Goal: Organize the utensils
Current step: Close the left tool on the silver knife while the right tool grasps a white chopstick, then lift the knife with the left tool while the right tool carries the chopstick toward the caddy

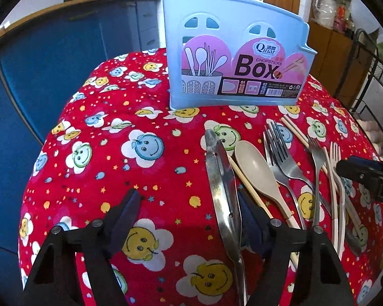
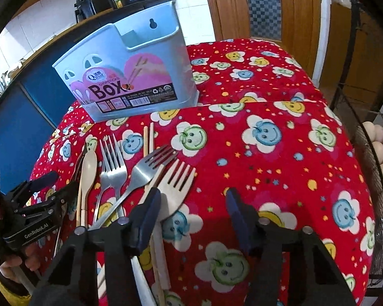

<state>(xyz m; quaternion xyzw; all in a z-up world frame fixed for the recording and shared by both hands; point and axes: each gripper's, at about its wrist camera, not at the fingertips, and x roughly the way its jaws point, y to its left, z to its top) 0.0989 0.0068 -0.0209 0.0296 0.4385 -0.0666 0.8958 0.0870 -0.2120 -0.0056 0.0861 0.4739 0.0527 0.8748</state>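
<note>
We note the pale blue plastic chopsticks box (image 1: 232, 58) upright at the far side of the worktop's red smiley-print cloth (image 1: 115, 153). Near it lie a steel knife (image 1: 222, 178), beige spoon (image 1: 258, 173), steel forks (image 1: 280, 153) and wooden chopsticks (image 1: 293, 132). Left tongs (image 1: 189, 216) gape, gripping nothing, knife handle by the right finger. Right tongs (image 2: 191, 211) gape over a beige fork (image 2: 176, 188).

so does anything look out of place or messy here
Yes. The utensils lie loose on the cloth instead of in the box: one steel fork slants across the chopsticks, and the knife overlaps another chopstick. Nothing looks damaged or spilled.
</note>
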